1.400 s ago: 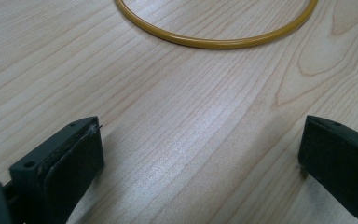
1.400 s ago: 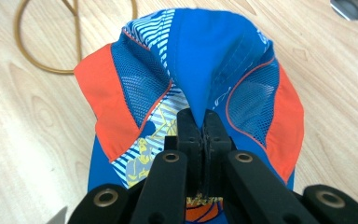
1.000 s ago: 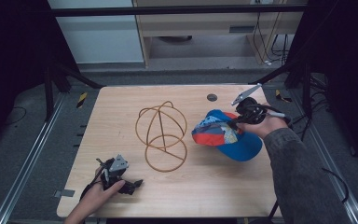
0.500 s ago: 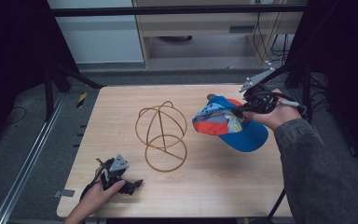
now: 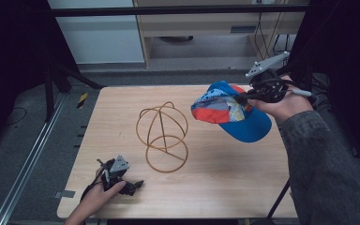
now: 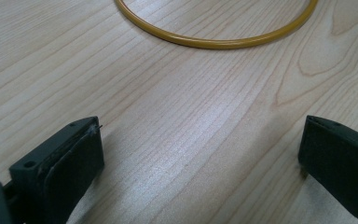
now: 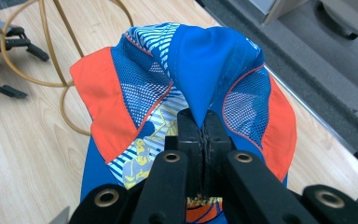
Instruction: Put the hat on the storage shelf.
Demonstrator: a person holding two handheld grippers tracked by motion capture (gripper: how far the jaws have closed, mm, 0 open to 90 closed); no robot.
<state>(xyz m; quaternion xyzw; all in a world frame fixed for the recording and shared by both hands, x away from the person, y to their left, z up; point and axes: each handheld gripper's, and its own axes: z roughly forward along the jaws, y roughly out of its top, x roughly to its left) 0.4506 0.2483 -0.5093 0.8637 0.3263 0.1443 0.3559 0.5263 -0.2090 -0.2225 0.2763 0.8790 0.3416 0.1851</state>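
Note:
A blue, orange and patterned cap hangs in the air above the table's right side, my right gripper shut on its crown. In the right gripper view the black jaws pinch a fold of the cap where my right gripper closes. A gold wire hat stand sits upright at the table's middle; its base ring lies just ahead in the left gripper view. My left gripper rests on the near left of the table, open, nothing between its jaws.
The wooden table has bare surface to the right of the stand and along the front. A metal frame rail runs along the floor at left. Shelving stands beyond the far edge.
My right gripper has lifted the cap off the table, upward and towards the far right. The left gripper has stayed put.

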